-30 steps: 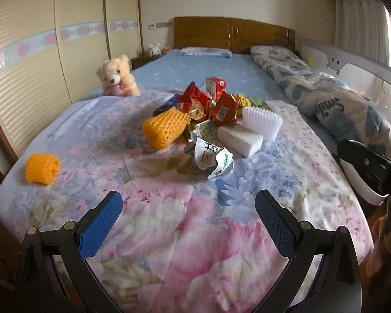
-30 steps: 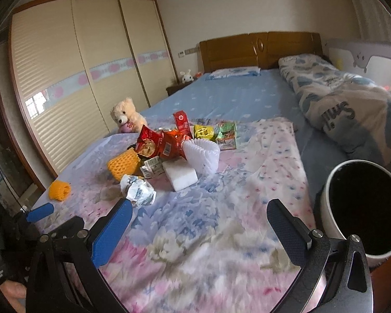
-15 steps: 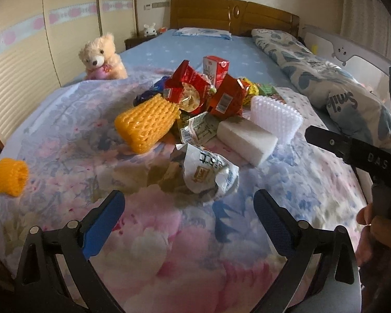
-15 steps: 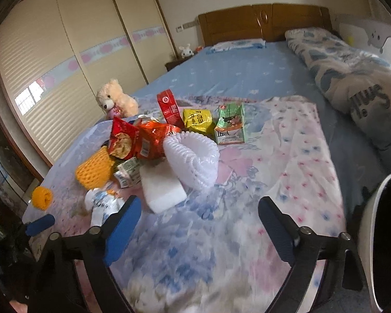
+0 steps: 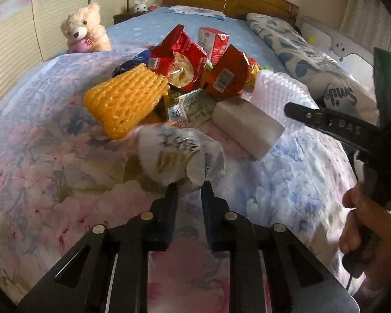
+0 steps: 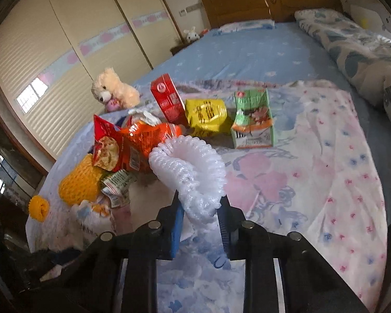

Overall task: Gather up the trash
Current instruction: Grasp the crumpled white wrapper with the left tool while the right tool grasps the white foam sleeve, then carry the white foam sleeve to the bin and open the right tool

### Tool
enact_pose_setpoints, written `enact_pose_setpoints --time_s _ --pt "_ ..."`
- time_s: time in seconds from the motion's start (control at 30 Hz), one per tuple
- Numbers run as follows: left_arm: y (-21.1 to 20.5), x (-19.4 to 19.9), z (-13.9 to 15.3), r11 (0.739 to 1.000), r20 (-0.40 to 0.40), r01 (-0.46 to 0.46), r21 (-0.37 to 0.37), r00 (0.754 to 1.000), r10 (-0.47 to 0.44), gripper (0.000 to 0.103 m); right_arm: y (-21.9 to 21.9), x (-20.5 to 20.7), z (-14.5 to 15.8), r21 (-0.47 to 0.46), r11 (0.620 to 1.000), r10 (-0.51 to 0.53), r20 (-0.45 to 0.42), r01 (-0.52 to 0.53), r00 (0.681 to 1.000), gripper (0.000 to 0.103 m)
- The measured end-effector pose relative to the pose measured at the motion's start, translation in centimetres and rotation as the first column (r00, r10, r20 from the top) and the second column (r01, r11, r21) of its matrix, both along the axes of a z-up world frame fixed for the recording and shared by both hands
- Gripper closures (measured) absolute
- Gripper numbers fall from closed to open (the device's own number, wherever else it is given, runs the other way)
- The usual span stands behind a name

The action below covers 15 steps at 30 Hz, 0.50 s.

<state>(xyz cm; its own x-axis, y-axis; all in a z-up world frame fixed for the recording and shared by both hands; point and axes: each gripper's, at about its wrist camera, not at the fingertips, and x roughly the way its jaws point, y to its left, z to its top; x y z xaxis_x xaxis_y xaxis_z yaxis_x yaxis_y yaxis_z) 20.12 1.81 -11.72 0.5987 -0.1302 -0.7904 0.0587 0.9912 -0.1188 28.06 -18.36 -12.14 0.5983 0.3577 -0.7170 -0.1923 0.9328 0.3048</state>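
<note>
A crumpled white wrapper [image 5: 179,156] lies on the flowered sheet [image 5: 65,182] in front of the trash pile. My left gripper [image 5: 190,189] is closing, and the wrapper's near edge is pinched between its tips. In the right wrist view a white foam net sleeve [image 6: 193,177] stands between the blue pads [image 6: 177,219]. My right gripper [image 6: 199,197] is closing and squeezes the sleeve's near end. Behind lie a yellow foam net [image 5: 125,99], red snack bags [image 5: 179,57], a red carton [image 5: 213,41] and a white block [image 5: 247,127].
A yellow packet [image 6: 206,114] and a green carton [image 6: 252,117] lie further back. A small yellow foam ring [image 6: 39,207] sits near the sheet's left edge. A teddy bear [image 5: 84,30] sits at the back left, a folded quilt [image 5: 325,78] on the right. A hand [image 5: 370,224] holds the right gripper.
Both grippers moved forward and down toward the pile. Their jaws went from wide apart to nearly together, the left on the white wrapper and the right on the white foam net.
</note>
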Motion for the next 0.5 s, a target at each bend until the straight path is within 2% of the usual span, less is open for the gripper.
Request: enact_pose_setpoints --time_s 0.13,0.5 --pt "-0.2 -1.0 0.1 1.0 0.011 0.02 -0.004 1.0 -0.02 0.087 -0.7 -1.7 1.3 0.002 1.0 -0.024 0.046 0.024 0.999 0.081" --pt "-2.5 -3.8 2.1 0.991 0.064 0.125 -0.037 0.99 -0.122 0.087 -3.8 -7.7 2.8 0.035 0.995 -0.098 0.065 0.096 0.993 0.081"
